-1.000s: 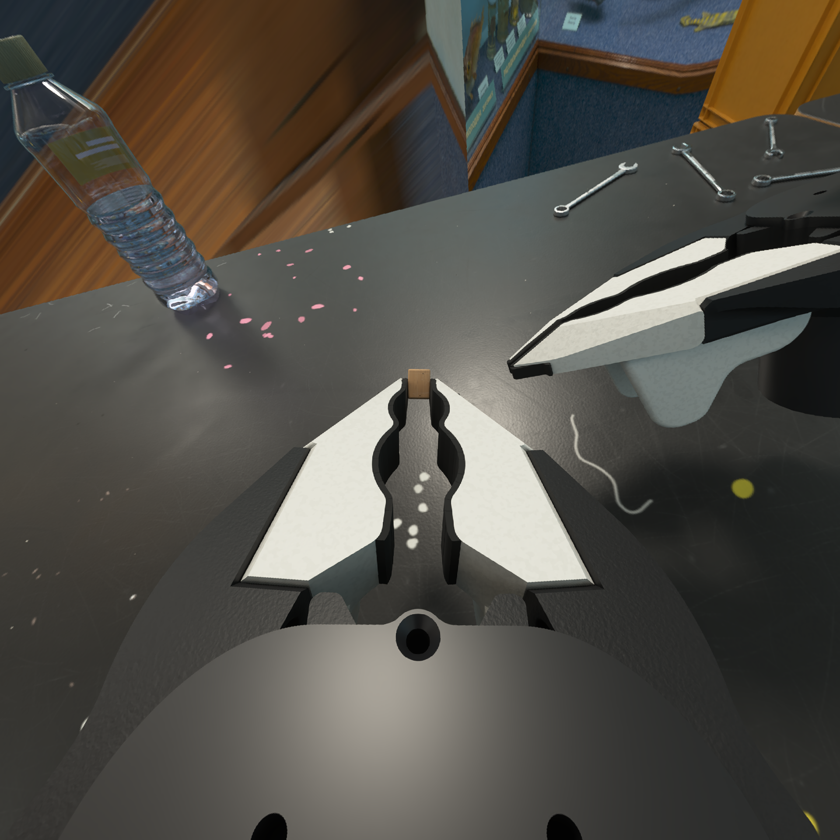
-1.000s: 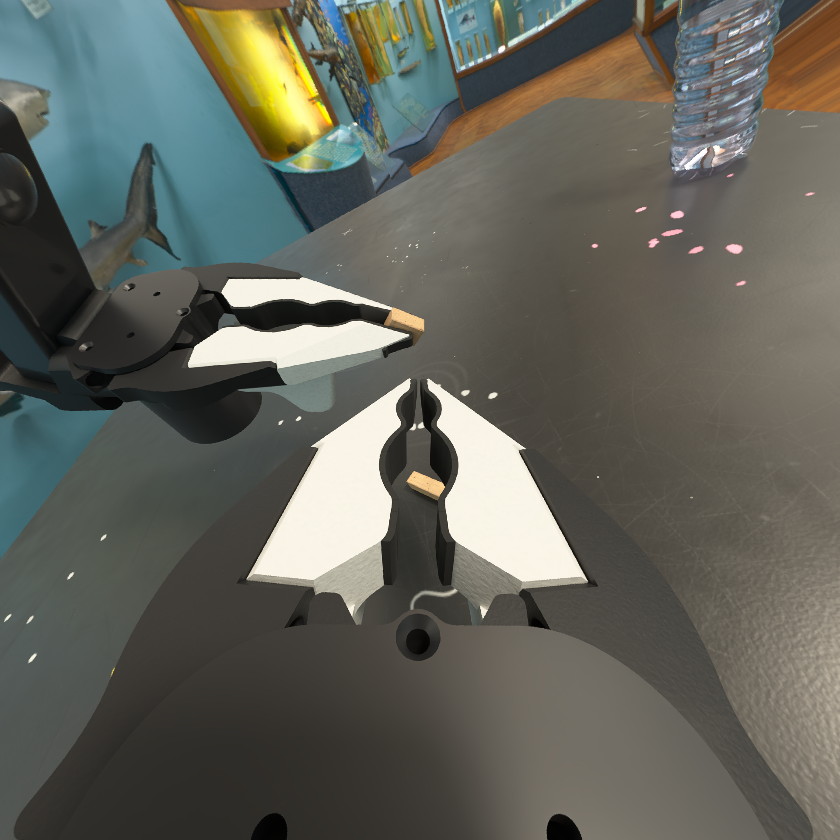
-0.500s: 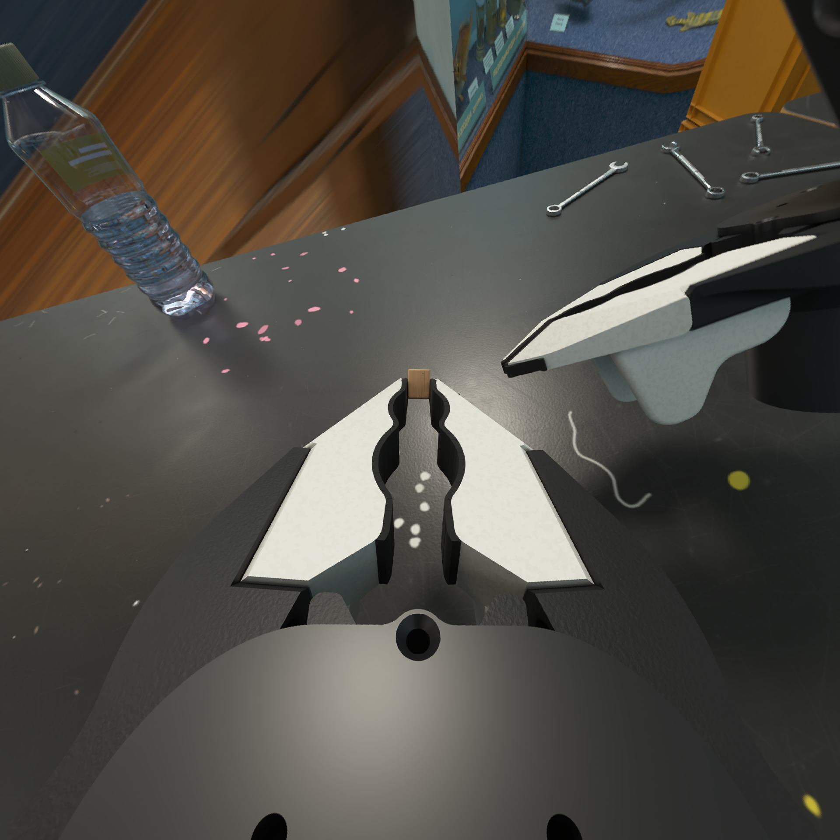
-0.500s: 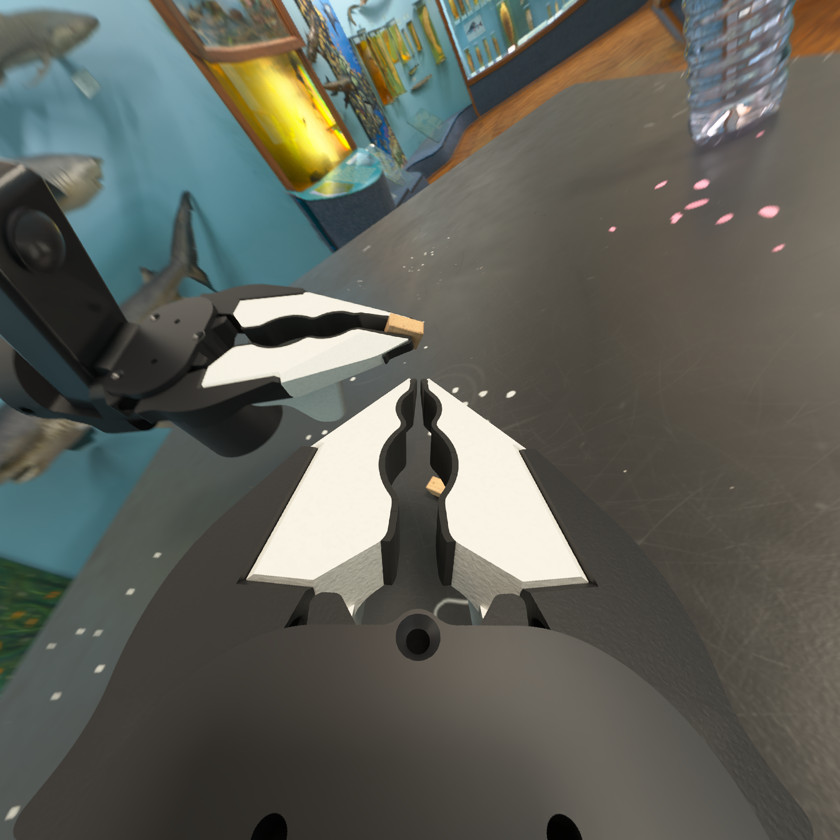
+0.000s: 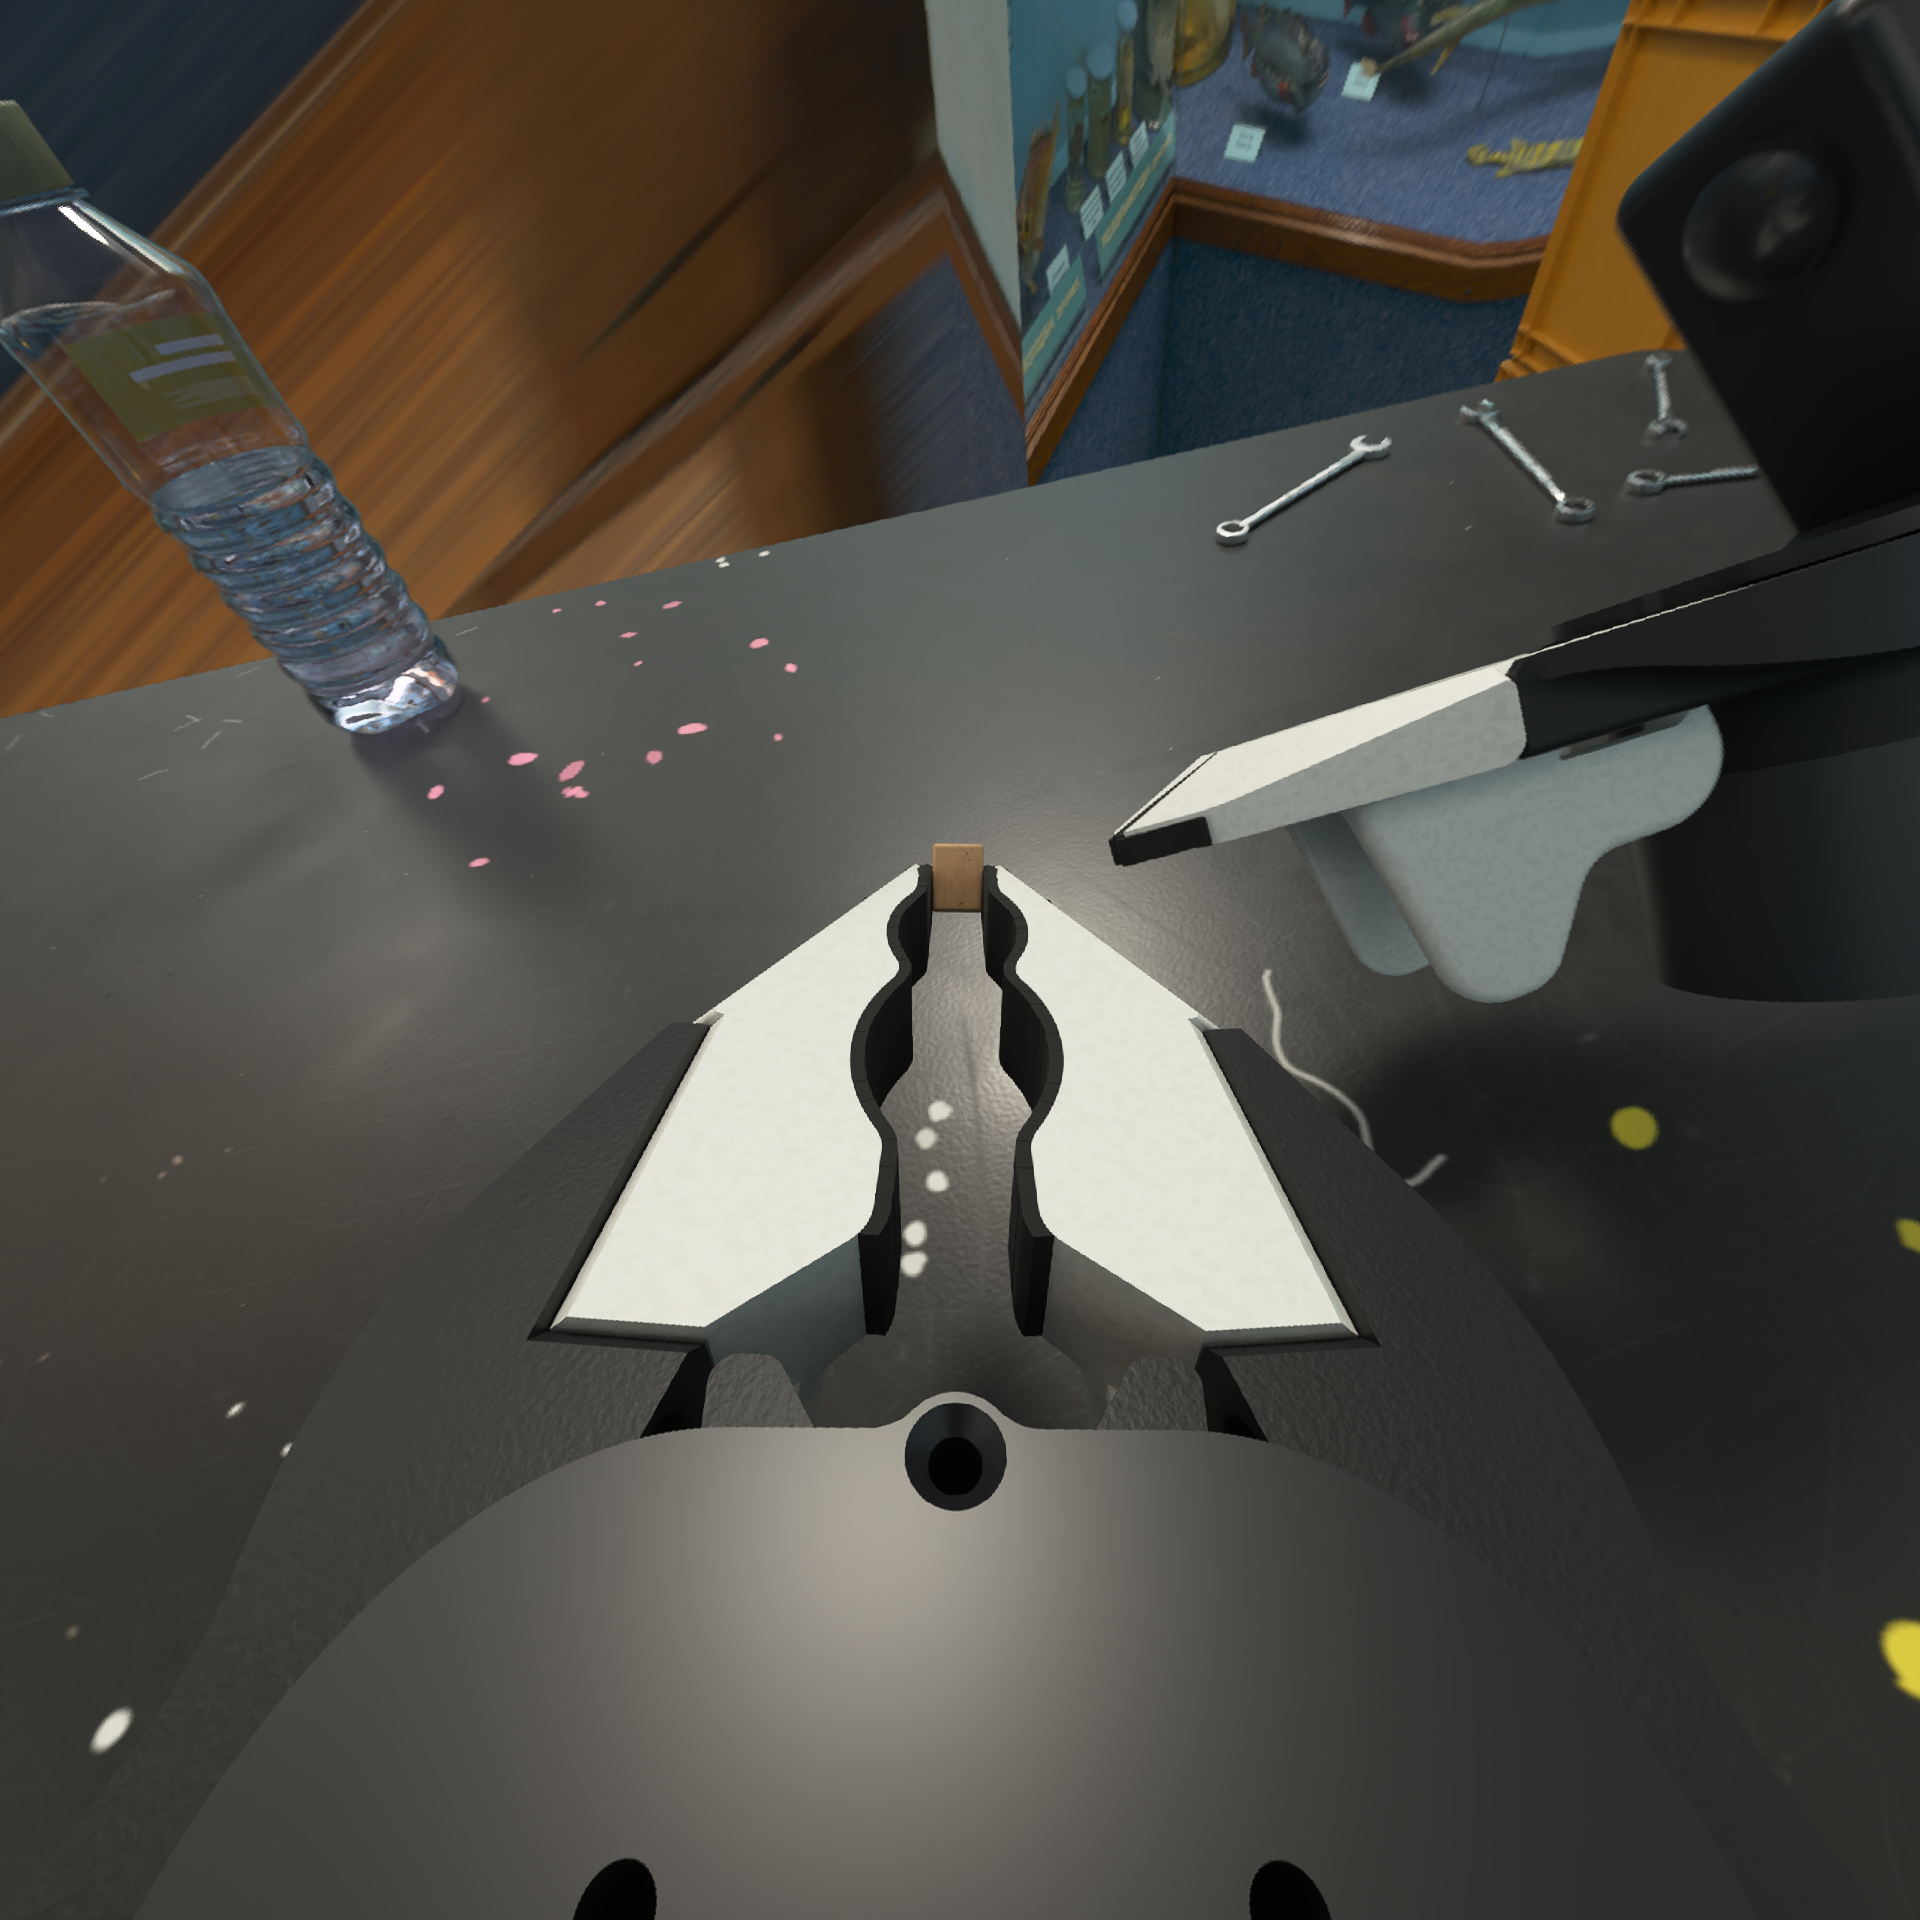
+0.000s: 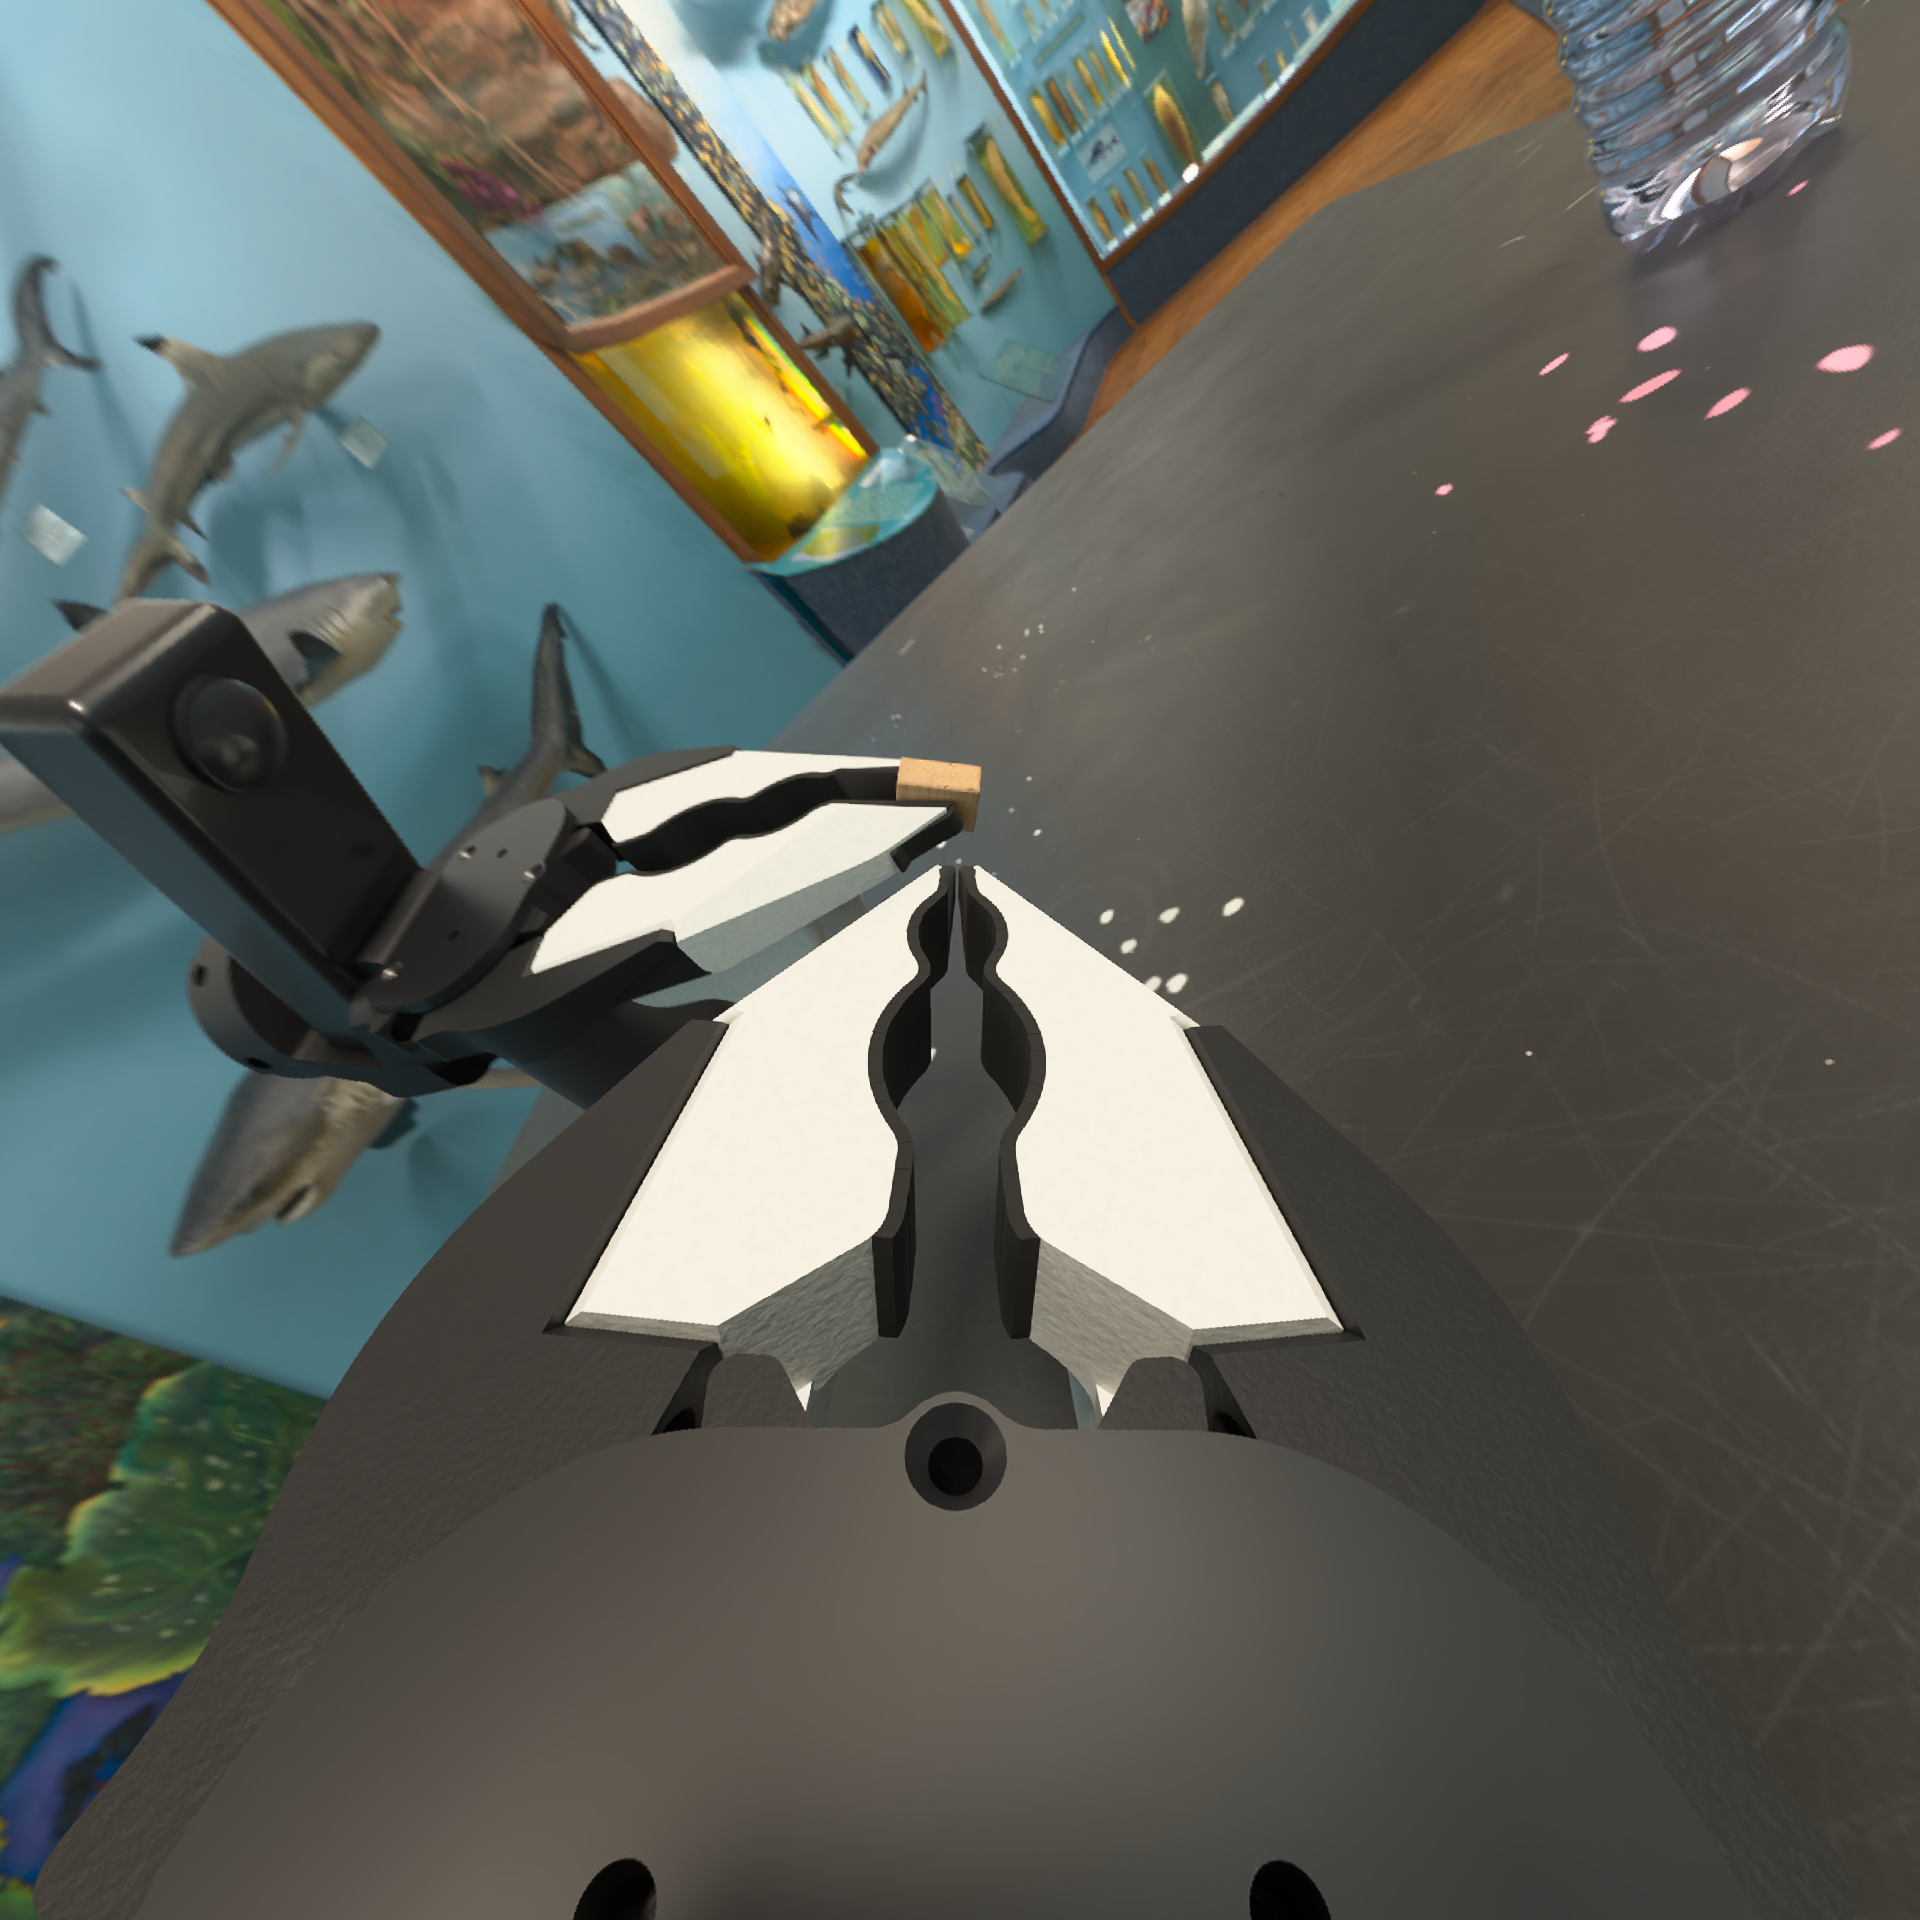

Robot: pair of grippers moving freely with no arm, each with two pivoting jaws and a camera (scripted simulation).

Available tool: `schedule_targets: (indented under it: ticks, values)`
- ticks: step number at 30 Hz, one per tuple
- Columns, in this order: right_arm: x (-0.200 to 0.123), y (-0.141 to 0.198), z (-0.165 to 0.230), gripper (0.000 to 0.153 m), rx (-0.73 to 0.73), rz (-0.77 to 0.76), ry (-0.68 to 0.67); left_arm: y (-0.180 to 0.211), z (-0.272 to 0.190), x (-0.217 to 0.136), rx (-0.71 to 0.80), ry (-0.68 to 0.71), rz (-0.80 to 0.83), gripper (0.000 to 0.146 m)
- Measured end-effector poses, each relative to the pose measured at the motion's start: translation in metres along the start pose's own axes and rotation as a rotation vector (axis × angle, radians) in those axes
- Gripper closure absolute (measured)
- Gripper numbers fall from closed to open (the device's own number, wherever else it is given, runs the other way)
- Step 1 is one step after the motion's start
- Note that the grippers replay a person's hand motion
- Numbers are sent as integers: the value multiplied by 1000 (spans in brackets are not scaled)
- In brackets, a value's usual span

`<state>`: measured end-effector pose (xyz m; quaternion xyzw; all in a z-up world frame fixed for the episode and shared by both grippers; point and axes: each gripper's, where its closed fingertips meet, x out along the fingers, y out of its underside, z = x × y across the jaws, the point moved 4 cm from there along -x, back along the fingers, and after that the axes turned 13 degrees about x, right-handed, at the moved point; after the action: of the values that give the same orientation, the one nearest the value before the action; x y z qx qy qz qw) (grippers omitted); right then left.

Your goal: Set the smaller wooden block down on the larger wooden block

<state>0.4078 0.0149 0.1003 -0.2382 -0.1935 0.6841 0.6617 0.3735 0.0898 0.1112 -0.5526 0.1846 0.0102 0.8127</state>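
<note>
Wooden block [image 5: 957, 877] is pinched at the very tips of the left gripper [image 5: 957, 896], jaws closed down to the block's width, held clear above the dark table [image 5: 312, 1039]. From the right wrist view the same block [image 6: 938, 793] sticks out past the left gripper's tips [image 6: 914, 821], long side roughly level. Cannot tell whether it's the smaller or larger one; no second block visible in either view.

Right gripper [image 6: 957, 879]: jaws pressed together, only a hairline gap at the tips, nothing between them. In the left view it [image 5: 1158, 836] comes in from the right, tips just beside the held block, not touching.

Table clutter: water bottle [image 5: 208, 468] upright near the far-left edge, pink specks [image 5: 571, 769] just beside it, four wrenches [image 5: 1304, 488] far right, white thread [image 5: 1330, 1081] and yellow spot [image 5: 1633, 1127] on the right side.
</note>
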Motion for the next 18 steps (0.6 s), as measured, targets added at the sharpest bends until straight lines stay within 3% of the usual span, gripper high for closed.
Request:
schedule_targets:
  ticks: [6, 9, 10, 14, 18]
  values:
    - [-4, -2, 0, 150, -55, 46, 30, -3, 1, 0, 29, -17, 18, 137]
    - [-24, -10, 1, 124, -117, 97, 73, -1, 6, -1, 11, -8, 51, 137]
    - [-34, -12, 2, 122, -180, 122, 95, 0, 8, -2, 2, 7, 64, 137]
    - [-76, 2, -1, 124, -447, 379, 198, 5, 7, -2, 7, 103, 151, 137]
    - [-90, 37, -7, 128, -562, 568, 280, 15, -2, 3, 68, 137, 269, 137]
